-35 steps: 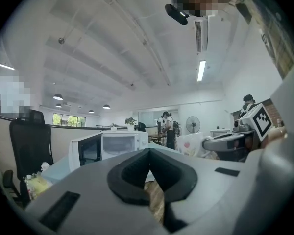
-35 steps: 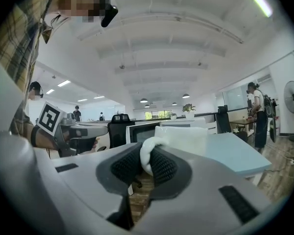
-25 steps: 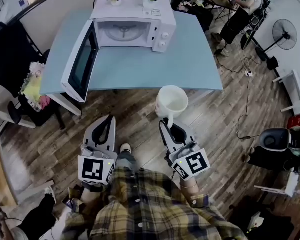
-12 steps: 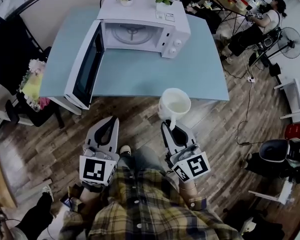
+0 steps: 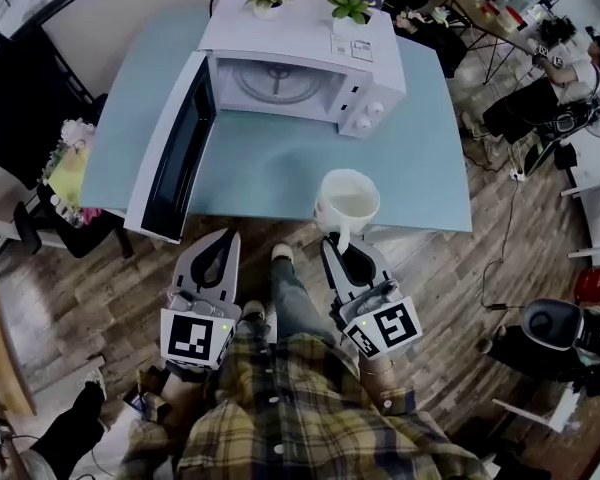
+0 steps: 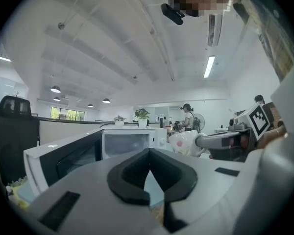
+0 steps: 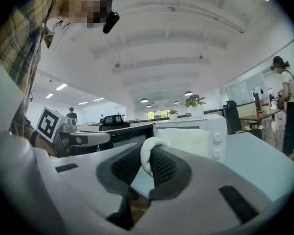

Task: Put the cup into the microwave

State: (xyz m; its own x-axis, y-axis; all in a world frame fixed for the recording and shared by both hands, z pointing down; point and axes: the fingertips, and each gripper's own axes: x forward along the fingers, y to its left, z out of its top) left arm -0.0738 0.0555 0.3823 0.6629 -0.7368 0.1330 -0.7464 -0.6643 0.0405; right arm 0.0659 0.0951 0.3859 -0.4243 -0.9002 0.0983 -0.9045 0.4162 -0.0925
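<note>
Over the near edge of the blue table (image 5: 270, 173), the white cup (image 5: 347, 196) is held upright, its handle pinched in the right gripper (image 5: 342, 243). It is outside the white microwave (image 5: 300, 53), whose door (image 5: 178, 153) stands open. The left gripper (image 5: 223, 238), alongside over the wooden floor (image 5: 110, 268), has its jaw tips together, holding nothing.

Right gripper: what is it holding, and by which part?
The cup, by its handle, pinched in the right gripper. The left gripper holds nothing.
</note>
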